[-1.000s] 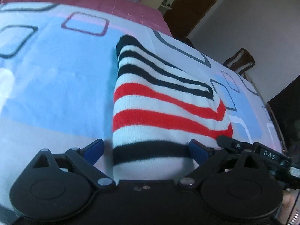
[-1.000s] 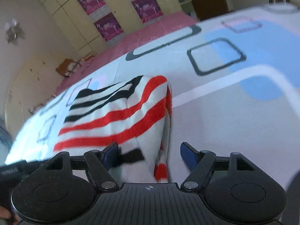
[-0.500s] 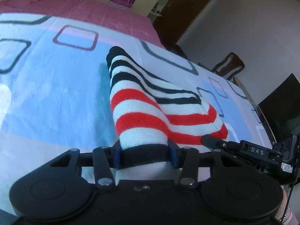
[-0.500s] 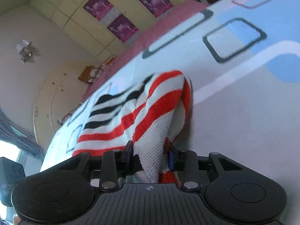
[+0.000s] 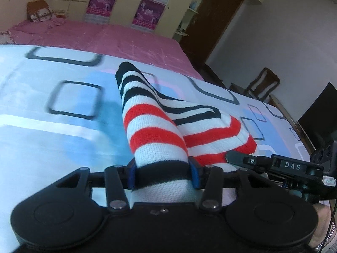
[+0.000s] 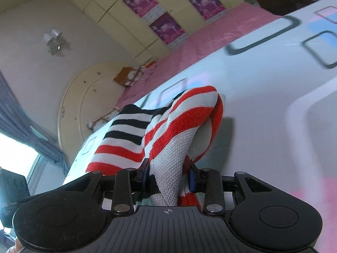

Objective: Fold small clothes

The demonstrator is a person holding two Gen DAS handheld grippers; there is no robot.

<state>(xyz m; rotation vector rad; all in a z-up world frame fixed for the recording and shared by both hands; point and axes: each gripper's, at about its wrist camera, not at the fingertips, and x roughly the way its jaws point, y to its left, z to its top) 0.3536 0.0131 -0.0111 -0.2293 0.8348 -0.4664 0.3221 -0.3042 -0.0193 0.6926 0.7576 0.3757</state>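
Observation:
A small knitted garment (image 5: 155, 126) with white, red and black stripes lies on the bed and is lifted at its near edge. My left gripper (image 5: 162, 174) is shut on its near left corner, over a black stripe. My right gripper (image 6: 168, 178) is shut on its near right corner, where the fabric bunches and shows its grey inside; the garment also shows in the right wrist view (image 6: 168, 130). The right gripper's finger (image 5: 238, 158) shows at the garment's right edge in the left wrist view. The garment's far end still rests on the sheet.
The bed sheet (image 5: 52, 139) is white and light blue with dark square outlines. A pink cover (image 5: 105, 35) lies beyond it. Wardrobes with purple posters (image 5: 147, 10), a dark door (image 5: 210, 21) and a wooden chair (image 5: 263, 84) stand behind. A headboard (image 6: 84, 97) shows at the left.
Both grippers closed on the garment's near corners, then lifted them. The near edge has risen off the sheet and the fabric bunches upward; both views tilt up toward the room.

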